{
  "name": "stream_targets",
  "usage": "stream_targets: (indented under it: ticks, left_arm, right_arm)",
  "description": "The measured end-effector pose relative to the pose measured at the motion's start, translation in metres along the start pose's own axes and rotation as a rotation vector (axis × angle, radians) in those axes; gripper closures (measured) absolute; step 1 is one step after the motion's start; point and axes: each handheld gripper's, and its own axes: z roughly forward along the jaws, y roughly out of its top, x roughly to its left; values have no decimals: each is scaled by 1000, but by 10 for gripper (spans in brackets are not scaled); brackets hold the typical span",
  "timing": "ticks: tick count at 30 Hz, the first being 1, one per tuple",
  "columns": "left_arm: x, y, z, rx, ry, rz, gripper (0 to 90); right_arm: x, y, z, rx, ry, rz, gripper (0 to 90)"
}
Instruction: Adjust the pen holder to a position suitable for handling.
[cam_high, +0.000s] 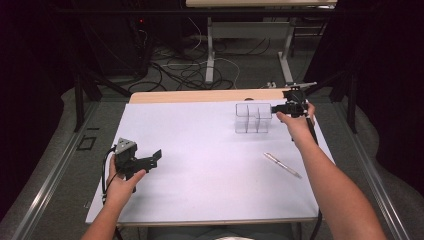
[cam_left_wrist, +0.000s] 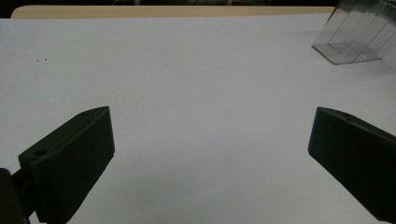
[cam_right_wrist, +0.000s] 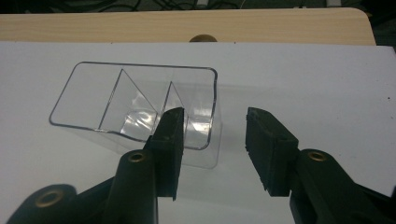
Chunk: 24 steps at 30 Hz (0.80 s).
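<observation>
A clear plastic organiser with three compartments stands empty at the back right of the white sheet. My right gripper is at its right end. In the right gripper view, the organiser has its end wall between the jaws of my right gripper. One jaw is over the nearest compartment and the other is outside, with gaps on both sides. A silver pen lies on the sheet below my right forearm. My left gripper rests at the front left, and its jaws stand wide with nothing between them.
The white sheet covers a wooden table whose bare strip runs along the far edge, with a round hole in it. The organiser is far off at the upper right in the left gripper view. Cables and desk legs lie beyond the table.
</observation>
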Motion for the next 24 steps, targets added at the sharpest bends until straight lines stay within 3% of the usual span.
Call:
stream_targets:
  ticks: [15, 24]
  left_arm:
    - [0, -1, 1, 6, 2, -3, 6]
    - [0, -1, -1, 1, 3, -6, 6]
  right_arm:
    - [0, -2, 30, 22, -33, 19, 618]
    - [3, -4, 44, 35, -57, -1, 661]
